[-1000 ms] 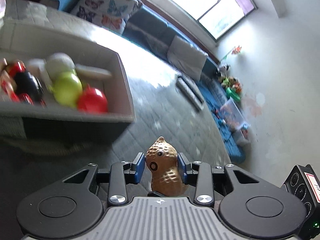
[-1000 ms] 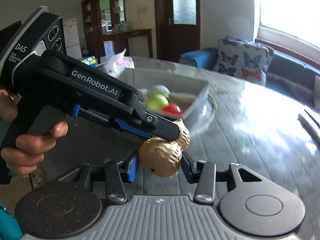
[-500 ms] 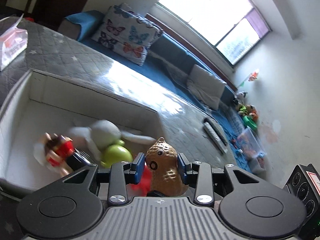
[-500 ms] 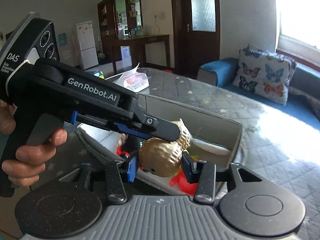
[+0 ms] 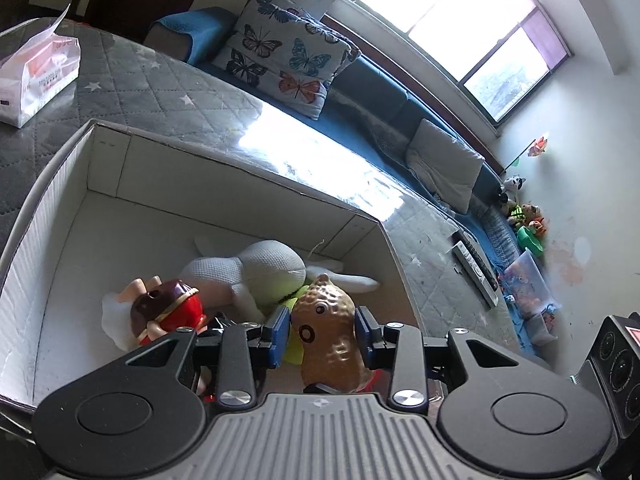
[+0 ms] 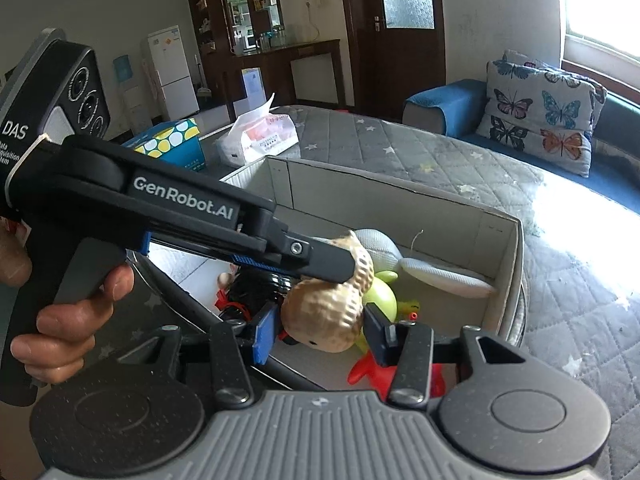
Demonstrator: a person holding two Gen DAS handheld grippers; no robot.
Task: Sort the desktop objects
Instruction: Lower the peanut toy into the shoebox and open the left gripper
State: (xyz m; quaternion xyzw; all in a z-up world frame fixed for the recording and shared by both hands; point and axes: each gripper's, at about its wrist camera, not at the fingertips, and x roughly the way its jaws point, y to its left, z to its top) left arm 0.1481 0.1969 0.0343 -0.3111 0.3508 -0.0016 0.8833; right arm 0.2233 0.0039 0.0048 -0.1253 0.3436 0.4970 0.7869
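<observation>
Now both grippers grip the same peanut toy [image 5: 326, 332]: the left gripper [image 5: 318, 330] has its fingers clamped on its sides, and the right gripper [image 6: 320, 326] pinches it too, above the open box [image 5: 60, 184]. Inside lie a white plush [image 5: 264, 268], a red-capped figure [image 5: 168, 314] and a green ball [image 6: 380, 294]. I'd say one gripper should let go first, then the other lower the toy into a bare patch before releasing, not dropping it onto the heap.

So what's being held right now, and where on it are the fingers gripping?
The peanut toy, held by both grippers above the box: left gripper clamps its sides, and right gripper pinches its rounded end with the face.
</observation>
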